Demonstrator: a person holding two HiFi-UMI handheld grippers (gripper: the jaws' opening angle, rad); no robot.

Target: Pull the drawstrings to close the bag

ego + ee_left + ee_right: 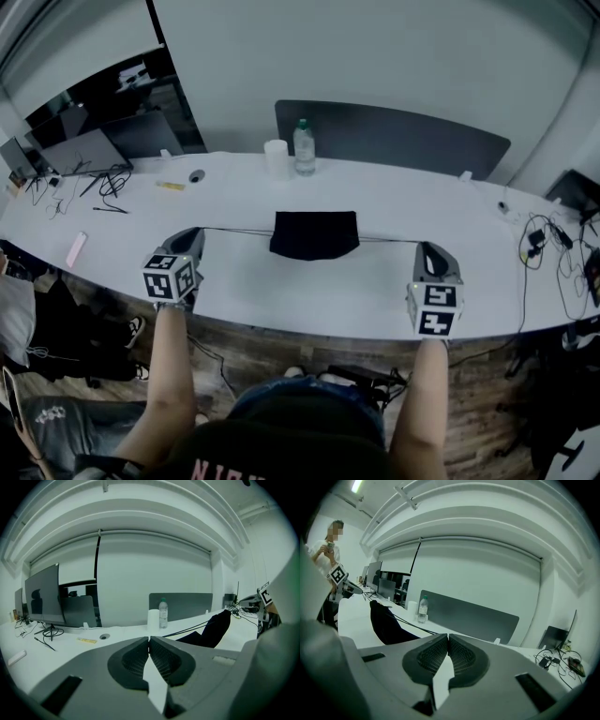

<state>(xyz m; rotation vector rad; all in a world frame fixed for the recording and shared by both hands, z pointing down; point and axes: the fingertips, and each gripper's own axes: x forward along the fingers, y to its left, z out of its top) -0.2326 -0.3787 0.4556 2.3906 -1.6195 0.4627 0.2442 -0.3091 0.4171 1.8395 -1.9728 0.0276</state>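
Observation:
A black drawstring bag (314,234) lies flat in the middle of the white table (375,202), its top edge gathered. Thin black drawstrings run taut from it to both sides. My left gripper (194,232) is shut on the left drawstring (234,230), and my right gripper (427,247) is shut on the right drawstring (389,241). In the left gripper view the jaws (149,639) meet, and the drawstring (183,630) leads to the bag (213,629). In the right gripper view the closed jaws (448,636) pinch the drawstring (412,626), which runs to the bag (386,623).
A water bottle (304,147) and a white cup (276,157) stand behind the bag, before a grey divider panel (394,136). A laptop (80,152) and cables (103,183) lie far left, with more cables (544,239) at the right. The table's front edge is near both grippers.

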